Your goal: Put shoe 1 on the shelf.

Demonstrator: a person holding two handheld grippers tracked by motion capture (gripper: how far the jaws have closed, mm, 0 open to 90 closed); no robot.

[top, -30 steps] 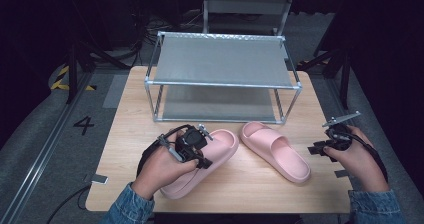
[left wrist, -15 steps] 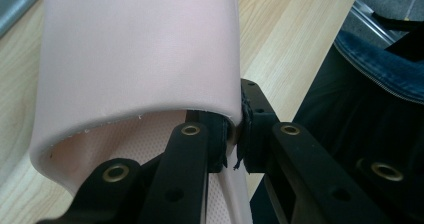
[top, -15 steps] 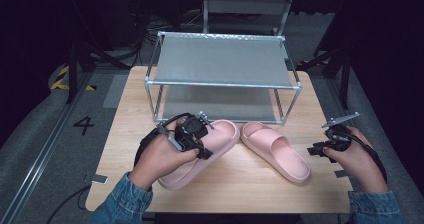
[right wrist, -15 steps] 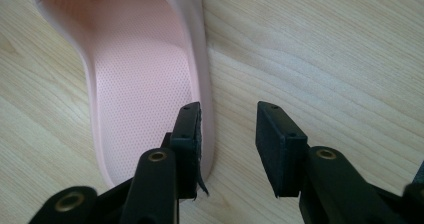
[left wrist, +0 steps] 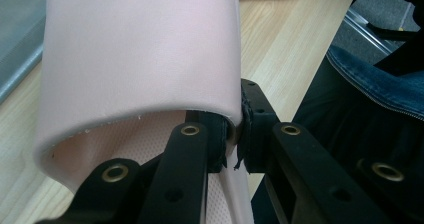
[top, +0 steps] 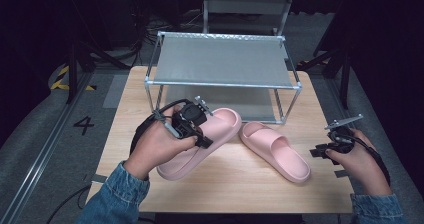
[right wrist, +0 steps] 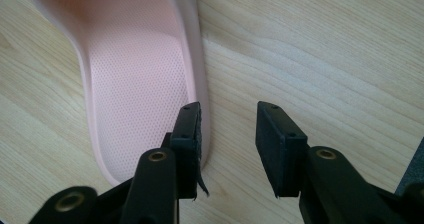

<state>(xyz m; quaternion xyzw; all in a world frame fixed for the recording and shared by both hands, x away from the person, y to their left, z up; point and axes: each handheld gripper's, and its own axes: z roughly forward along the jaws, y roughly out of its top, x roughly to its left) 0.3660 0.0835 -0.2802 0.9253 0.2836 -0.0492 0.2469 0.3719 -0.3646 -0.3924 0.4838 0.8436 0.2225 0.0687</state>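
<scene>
1. Left gripper (top: pixel 200 126), centre-left of the high view, has its jaws pinched on the strap edge of the left pink slide sandal (top: pixel 210 139).
2. Right gripper (top: pixel 327 146), lower right, stands wide open, empty, near the other sandal (top: pixel 275 151).
3. Foam looks light, soft, bendy; the strap edge seems the best hold.

The table (top: pixel 240 184) is seen from above and behind the person in the high view; each gripper view is taken close along its own jaws, one slipper (left wrist: pixel 135 49) being shared with the high view
</scene>
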